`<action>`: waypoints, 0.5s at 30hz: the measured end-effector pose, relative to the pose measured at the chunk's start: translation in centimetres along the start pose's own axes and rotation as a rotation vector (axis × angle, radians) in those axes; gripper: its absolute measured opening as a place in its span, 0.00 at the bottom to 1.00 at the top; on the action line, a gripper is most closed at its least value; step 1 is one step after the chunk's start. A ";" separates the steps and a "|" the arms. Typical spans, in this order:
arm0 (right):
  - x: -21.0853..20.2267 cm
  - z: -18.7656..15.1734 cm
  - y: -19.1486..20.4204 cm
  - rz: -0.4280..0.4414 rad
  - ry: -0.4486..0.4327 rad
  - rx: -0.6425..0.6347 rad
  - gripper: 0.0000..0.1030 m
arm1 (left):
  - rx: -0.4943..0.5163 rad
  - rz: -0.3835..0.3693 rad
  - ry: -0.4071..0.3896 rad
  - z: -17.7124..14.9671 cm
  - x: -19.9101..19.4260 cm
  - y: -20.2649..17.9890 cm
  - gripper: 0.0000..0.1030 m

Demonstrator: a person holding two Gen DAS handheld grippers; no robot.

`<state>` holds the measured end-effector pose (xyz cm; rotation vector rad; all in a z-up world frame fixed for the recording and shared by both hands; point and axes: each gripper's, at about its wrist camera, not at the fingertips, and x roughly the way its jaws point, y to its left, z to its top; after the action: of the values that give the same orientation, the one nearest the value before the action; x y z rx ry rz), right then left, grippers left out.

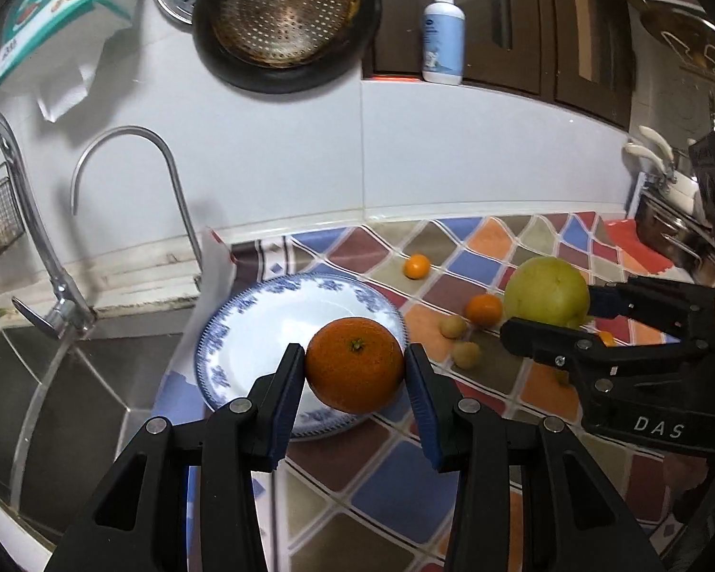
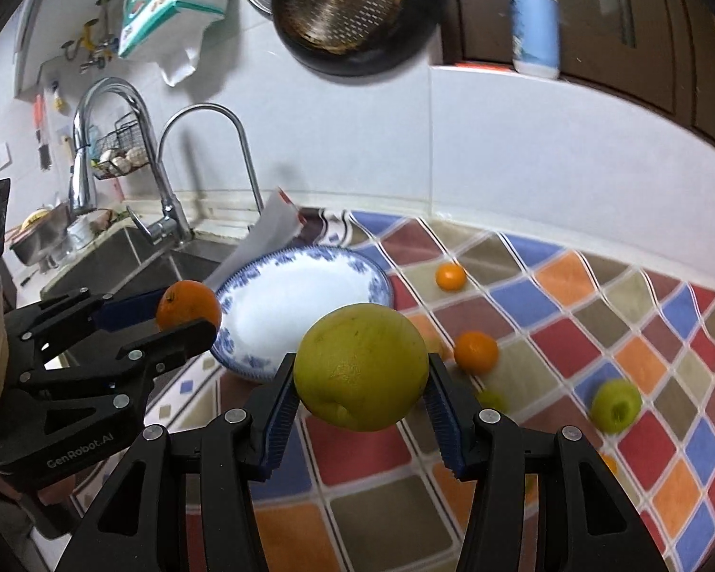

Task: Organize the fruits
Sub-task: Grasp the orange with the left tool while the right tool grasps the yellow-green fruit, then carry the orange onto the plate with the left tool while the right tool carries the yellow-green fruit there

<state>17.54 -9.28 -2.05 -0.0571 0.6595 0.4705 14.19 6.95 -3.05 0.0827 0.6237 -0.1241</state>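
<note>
- Your left gripper (image 1: 355,367) has its jaws clamped on the orange (image 1: 355,364), held in the air; the plate (image 1: 243,333) lies just beyond and below, a little to the left of the fruit in the left wrist view.
- Your right gripper (image 2: 360,381) has its jaws clamped on the pomelo (image 2: 361,372), also lifted clear of the counter (image 2: 596,295); from its own view the plate (image 2: 310,262) sits ahead and to the left.
- The left hand is the nearer to the plate, so I judge the orange should go in first, with the pomelo crossing leftward after.
- Neither fruit has a long axis to speak of: both are round, so they may roll once let go.
- The orange is pebbled and glossy, stem facing the camera; the pomelo is yellow-green, larger, with a dull dimpled skin.
- The plate is glazed white with a blue rim, shallow and empty.
- The counter wears a bright checked cloth; two small oranges (image 2: 450,276) (image 2: 475,352) and a green fruit (image 2: 615,404) lie loose on it, well apart from the plate.
</note>
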 end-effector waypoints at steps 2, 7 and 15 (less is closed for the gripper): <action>0.4 0.8 0.3 0.009 -0.010 -0.010 0.50 | -0.001 0.020 -0.007 0.3 0.2 0.4 0.41; 1.6 2.8 0.8 0.023 -0.032 -0.022 0.50 | -0.020 0.062 -0.017 1.3 1.1 1.9 0.41; 5.1 5.7 1.1 0.046 -0.024 -0.022 0.50 | -0.048 0.103 -0.008 2.5 3.3 4.3 0.41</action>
<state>23.90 -5.10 -0.50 -0.0572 0.6337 0.5225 18.88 10.57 -2.75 0.0671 0.6133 -0.0102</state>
